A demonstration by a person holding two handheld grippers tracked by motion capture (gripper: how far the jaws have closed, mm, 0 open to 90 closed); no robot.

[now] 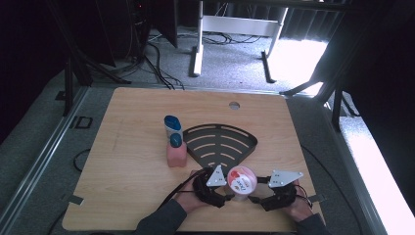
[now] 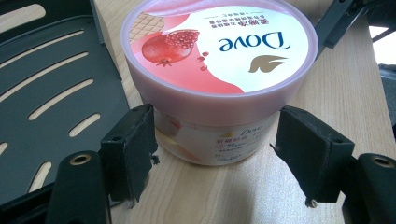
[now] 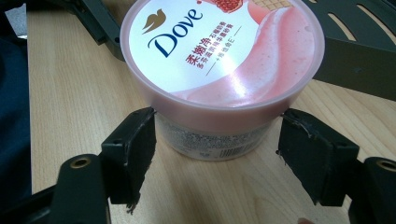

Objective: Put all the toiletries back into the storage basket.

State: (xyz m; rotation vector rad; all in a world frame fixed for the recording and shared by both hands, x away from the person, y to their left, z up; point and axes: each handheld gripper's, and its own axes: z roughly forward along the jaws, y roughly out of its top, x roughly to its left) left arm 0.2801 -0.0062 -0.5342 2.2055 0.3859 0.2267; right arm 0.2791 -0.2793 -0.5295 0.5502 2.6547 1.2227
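Grey carpet and cables surround the wooden table (image 1: 137, 147), where I see a pink-lidded Dove tub (image 1: 242, 180) standing at the near edge, just in front of a black slotted fan-shaped tray (image 1: 220, 142). My left gripper (image 2: 215, 149) and right gripper (image 3: 217, 149) each straddle the tub's lower body, jaws spread; whether the pads touch it I cannot tell. Beside the tray's left edge stand a blue-capped bottle (image 1: 172, 127) and a pink bottle (image 1: 176, 152).

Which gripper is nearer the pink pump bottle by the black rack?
Left. The left gripper sits just below and right of the pink pump bottle; the right gripper lies beyond the Dove jar, farther right.
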